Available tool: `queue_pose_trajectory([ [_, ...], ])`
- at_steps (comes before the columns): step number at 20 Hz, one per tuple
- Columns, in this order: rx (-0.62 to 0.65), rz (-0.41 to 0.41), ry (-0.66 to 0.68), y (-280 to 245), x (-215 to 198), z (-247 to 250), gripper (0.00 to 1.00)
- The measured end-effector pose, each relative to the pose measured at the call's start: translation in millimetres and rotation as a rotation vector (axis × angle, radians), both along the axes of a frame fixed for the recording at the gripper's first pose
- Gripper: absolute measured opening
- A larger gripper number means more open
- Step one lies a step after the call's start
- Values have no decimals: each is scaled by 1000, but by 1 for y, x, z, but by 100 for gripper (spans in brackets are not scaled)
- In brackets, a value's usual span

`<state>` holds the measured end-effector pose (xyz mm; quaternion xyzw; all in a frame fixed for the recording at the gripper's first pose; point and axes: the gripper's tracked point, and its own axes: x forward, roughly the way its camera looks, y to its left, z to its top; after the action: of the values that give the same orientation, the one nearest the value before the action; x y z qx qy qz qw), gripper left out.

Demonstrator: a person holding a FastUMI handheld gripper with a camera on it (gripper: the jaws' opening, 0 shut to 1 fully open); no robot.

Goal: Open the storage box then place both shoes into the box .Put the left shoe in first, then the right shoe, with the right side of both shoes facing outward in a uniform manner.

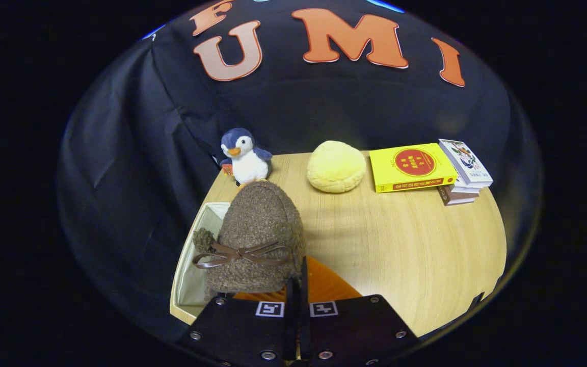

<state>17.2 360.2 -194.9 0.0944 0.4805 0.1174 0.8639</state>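
Observation:
A brown fuzzy shoe (258, 229) with a brown bow hangs toe-forward just ahead of my gripper (297, 285). The two fingers stand almost together, pinching the shoe's right rear edge, so the gripper is shut on it. The shoe hovers over the open white storage box (191, 275) at the table's left corner and covers most of it. A small brown fuzzy bit (203, 238) shows inside the box left of the shoe; I cannot tell what it belongs to. An orange ribbed surface (329, 285) lies right of the fingers, beside the box.
A penguin plush (245, 155) stands at the table's back left, beyond the shoe. A yellow round cushion (336, 166) sits to its right. A yellow book (409, 166) and a stack of books (464, 176) lie at the back right. Wooden tabletop (416, 255) stretches right of the box.

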Motion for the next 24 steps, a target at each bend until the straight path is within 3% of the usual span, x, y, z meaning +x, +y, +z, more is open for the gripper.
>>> queue_pose_trajectory([
  [7, -16, 11, 36, 42, -6, -18, 8],
  [12, 35, 29, 81, 57, -14, -24, 23],
  [17, 104, 19, 6, 41, -2, 20, 43],
  [20, 152, 27, -93, 23, 10, 57, 56],
  [24, 198, 24, -240, -14, 20, 109, 66],
])
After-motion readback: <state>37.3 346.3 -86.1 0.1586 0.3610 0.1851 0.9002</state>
